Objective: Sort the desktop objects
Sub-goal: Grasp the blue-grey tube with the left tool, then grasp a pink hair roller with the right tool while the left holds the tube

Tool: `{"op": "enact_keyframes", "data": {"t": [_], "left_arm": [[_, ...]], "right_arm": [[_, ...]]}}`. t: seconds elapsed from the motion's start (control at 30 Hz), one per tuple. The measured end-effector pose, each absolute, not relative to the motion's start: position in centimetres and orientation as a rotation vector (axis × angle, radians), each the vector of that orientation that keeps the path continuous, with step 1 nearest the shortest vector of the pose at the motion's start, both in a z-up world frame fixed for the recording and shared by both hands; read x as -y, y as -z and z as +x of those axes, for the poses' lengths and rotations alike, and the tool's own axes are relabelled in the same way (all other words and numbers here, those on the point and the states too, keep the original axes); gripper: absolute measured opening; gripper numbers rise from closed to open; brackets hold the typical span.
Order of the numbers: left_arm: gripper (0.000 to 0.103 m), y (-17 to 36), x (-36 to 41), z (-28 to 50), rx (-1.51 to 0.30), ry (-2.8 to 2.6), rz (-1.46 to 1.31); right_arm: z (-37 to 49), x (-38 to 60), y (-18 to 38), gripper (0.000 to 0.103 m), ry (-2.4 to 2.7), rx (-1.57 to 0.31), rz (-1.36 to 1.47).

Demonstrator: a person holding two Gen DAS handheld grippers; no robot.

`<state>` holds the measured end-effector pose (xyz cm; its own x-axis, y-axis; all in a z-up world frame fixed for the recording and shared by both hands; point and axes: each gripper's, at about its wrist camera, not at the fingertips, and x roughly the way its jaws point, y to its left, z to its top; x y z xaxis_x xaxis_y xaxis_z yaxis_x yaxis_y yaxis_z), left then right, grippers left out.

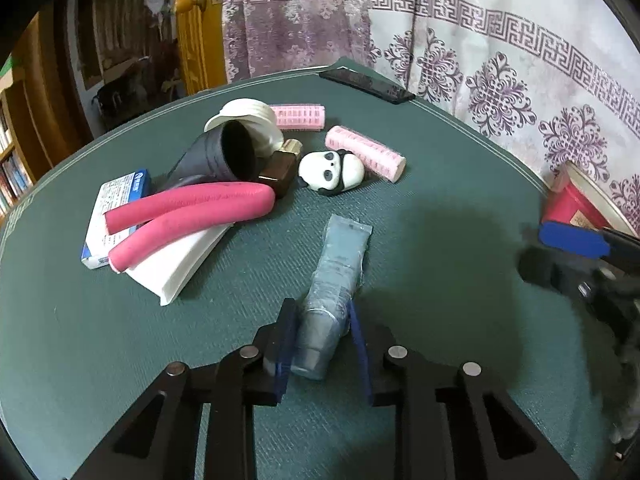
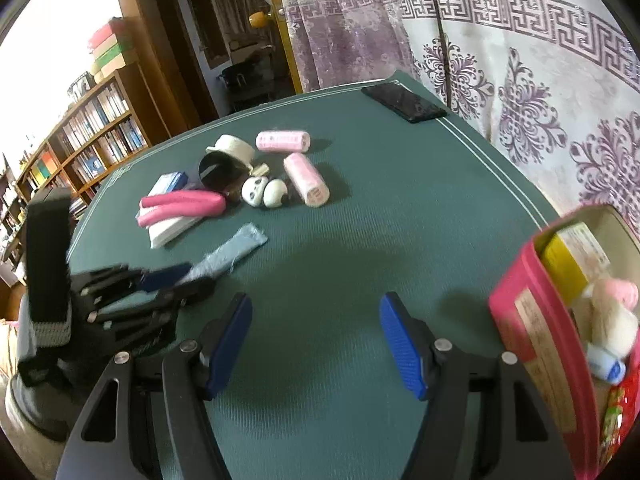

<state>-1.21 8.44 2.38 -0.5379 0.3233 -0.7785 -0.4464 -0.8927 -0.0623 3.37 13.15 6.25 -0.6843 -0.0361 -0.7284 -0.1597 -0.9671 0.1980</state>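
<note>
My left gripper (image 1: 322, 314) is shut on the cap end of a grey-blue tube (image 1: 336, 272), which lies on the green table mat (image 1: 440, 200). The tube also shows in the right wrist view (image 2: 230, 256), with the left gripper (image 2: 176, 278) around its near end. My right gripper (image 2: 316, 316) is open and empty above bare mat. A pile sits beyond: pink foam curlers (image 1: 188, 216), a white box (image 1: 176, 268), a black cup (image 1: 224, 156), a panda toy (image 1: 332, 170) and two pink rollers (image 1: 366, 154).
A red box (image 2: 536, 320) with several items inside stands at the right edge of the table. A black phone (image 2: 404, 102) lies at the far corner. A patterned curtain hangs behind; a bookshelf (image 2: 88, 128) stands at left.
</note>
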Motion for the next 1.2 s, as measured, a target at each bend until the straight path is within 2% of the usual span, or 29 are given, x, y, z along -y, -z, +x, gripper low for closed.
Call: {"op": "enact_keyframes", "data": {"t": [0.5,0.8,0.9,0.97,1.07,1.2], "left_arm": [[0.026,-2.5,-7.4,-1.4,-0.130,-2.422,-1.176],[0.027,-2.2,-8.1,-2.0,-0.146,-2.406,-1.190],[0.027,-2.1,-8.3,-1.9,-0.162,-2.415,-1.182],[0.024,-2.1,-8.4,-1.8,-0.161,-2.415,-1.174],[0.022,-2.2,-8.2,-1.7,-0.135,-2.412,-1.171],[0.022,-2.5,-7.7,-1.6,-0.111,-2.429,-1.162]], "right_arm": [[-5.6,-15.7,-4.5,0.070,-2.745,-0.511,-1.245],[-9.2,-15.3,-4.1,0.069,-2.780,-0.444,-1.262],[-10.1,-15.3,-4.2,0.062,-2.783,-0.427,-1.256],[-10.8,-15.2,-4.0,0.049,-2.789,-0.420,-1.297],[-11.0,-14.7,-3.6,0.036,-2.809,-0.387,-1.326],[-10.4,-13.9,-3.5,0.032,-2.803,-0.309,-1.330]]}}
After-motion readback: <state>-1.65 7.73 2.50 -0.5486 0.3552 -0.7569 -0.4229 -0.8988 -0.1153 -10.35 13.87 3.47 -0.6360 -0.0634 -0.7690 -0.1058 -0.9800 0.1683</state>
